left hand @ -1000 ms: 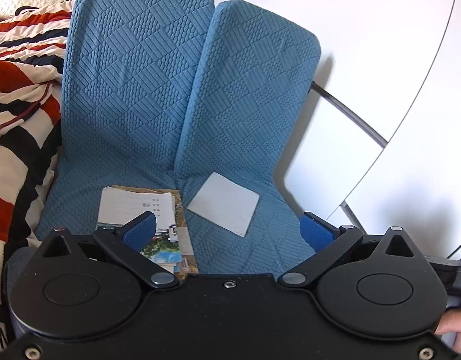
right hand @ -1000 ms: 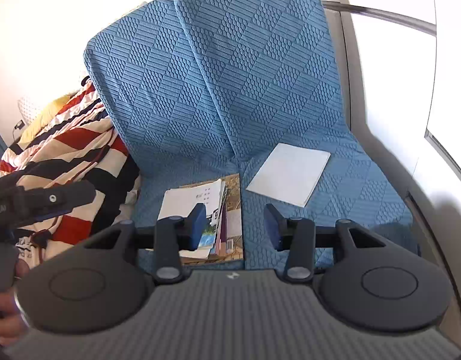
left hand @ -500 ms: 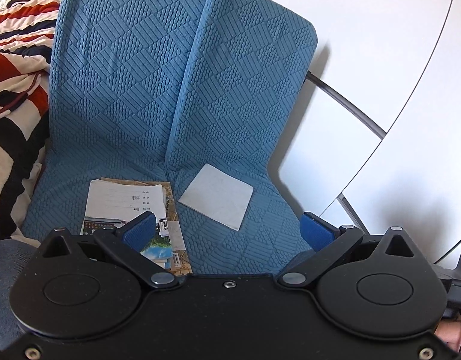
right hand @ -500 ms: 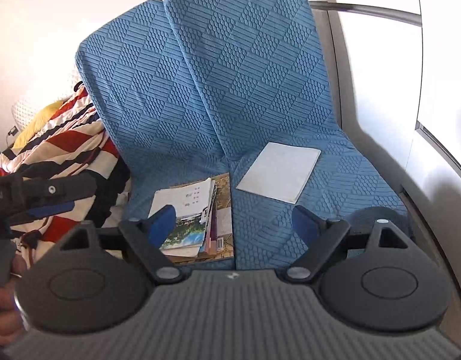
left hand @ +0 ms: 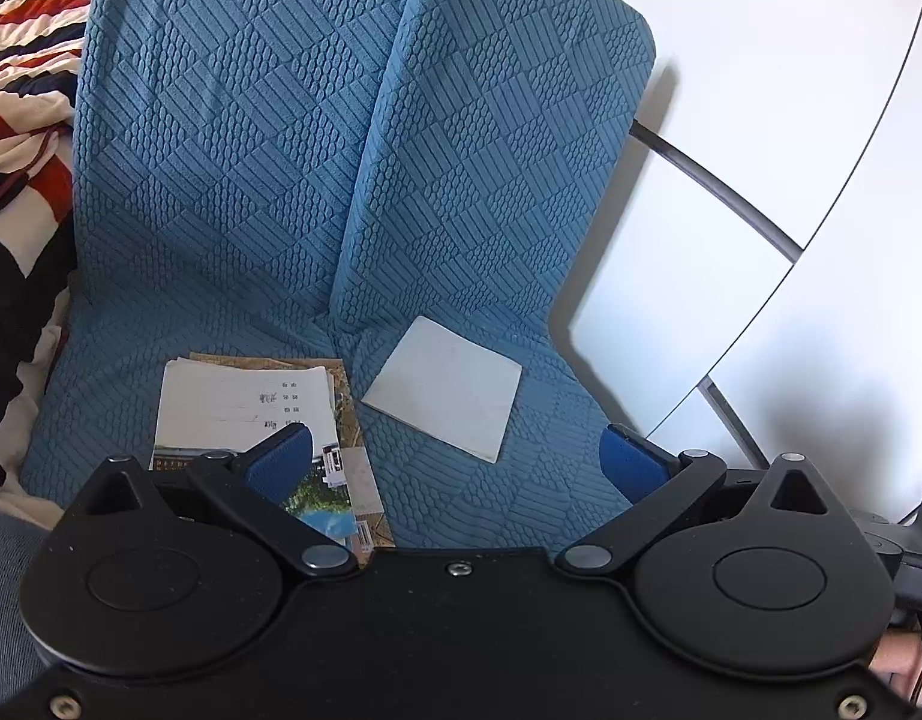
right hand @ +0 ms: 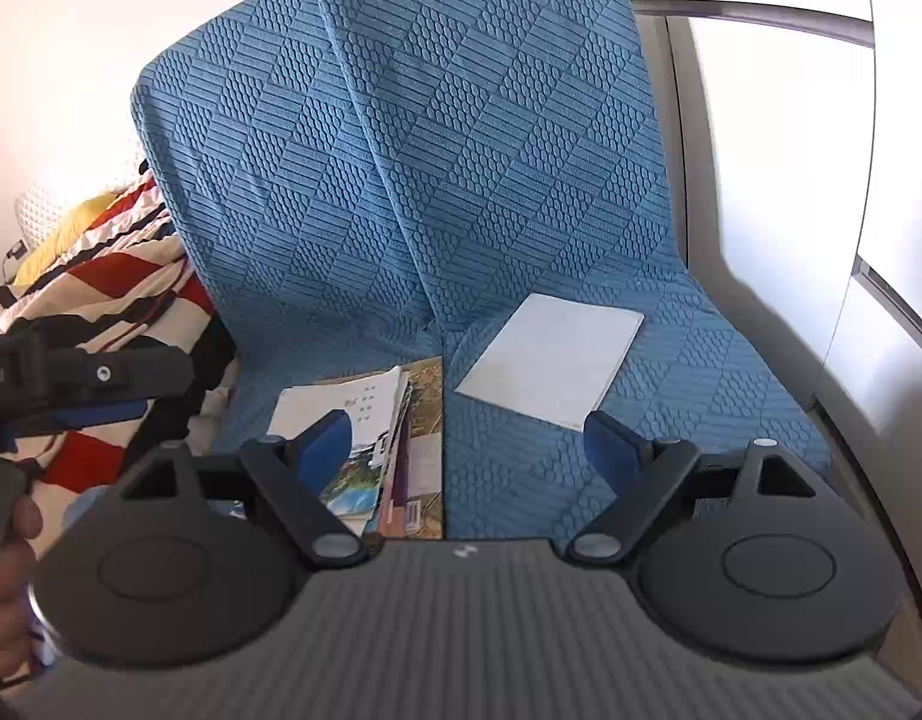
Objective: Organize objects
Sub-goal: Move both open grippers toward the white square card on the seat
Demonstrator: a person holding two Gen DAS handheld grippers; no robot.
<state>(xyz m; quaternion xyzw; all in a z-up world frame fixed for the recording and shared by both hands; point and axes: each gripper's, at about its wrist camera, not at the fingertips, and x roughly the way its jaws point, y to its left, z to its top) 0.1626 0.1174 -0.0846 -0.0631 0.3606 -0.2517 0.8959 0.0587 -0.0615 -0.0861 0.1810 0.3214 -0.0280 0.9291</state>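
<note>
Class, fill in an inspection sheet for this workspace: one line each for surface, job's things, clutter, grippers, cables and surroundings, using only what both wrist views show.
Surface: blue quilted cushions, two side by side, seats and backs.
Job's things: stack of booklets on the left seat, edges uneven; single white sheet flat on the right seat, apart from the stack.
Clutter: striped blanket heaped left of the cushions.
Grippers: left gripper and right gripper, jaws wide apart, holding nothing, above the seats' front edge.
Cables: a thin dark cord across the blanket; nothing else seen.
Surroundings: white wall panels with dark trim to the right.
</note>
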